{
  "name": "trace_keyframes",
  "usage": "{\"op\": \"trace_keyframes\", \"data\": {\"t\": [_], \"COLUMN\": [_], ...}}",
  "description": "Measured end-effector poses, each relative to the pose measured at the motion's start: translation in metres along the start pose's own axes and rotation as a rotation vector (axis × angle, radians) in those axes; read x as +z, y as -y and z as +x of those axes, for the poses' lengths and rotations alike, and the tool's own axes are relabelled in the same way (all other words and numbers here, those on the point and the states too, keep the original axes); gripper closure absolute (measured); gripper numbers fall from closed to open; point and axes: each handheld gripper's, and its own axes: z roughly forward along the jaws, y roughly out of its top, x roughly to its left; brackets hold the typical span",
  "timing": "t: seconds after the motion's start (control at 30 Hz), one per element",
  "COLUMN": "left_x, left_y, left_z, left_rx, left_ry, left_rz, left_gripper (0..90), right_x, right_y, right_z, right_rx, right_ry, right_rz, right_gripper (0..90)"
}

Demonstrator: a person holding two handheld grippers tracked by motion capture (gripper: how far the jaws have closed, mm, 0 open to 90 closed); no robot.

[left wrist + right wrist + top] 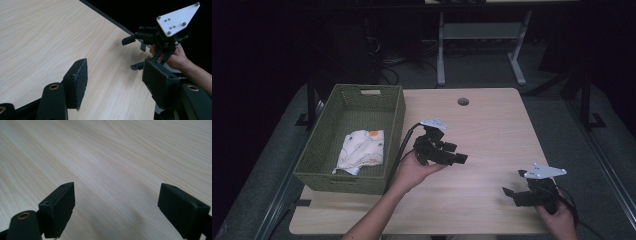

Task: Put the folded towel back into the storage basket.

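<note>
Cloth (361, 150) print too small to read; right hand (558, 220) cut by bottom edge, lower right; room at top too dark to tell.

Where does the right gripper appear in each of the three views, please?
High view: right gripper low at the right, jaws open above the table.
Left gripper view: upper right, near the table's edge, held by a hand.
Right gripper view: its own jaws rise from the bottom.
Shared landmark: the table.
</note>
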Motion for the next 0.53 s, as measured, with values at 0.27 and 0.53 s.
{"op": "trace_keyframes", "data": {"t": [0.27,0.53], "left_x": [0.002,0.008], "left_y": [0.013,0.028], "left_z": [-0.004,-0.009], "left_rx": [-0.003,0.01], "left_ry": [-0.005,-0.007], "left_rz": [-0.004,0.011], "left_gripper": [37.1,34.9], "right_x": [0.0,0.001], "right_y": [0.0,0.0], "right_z": [0.001,0.002], "right_rx": [-0.004,-0.003], "right_ry": [0.002,-0.003], "right_rz": [0.003,0.003], "right_gripper": [13.9,13.9]}}
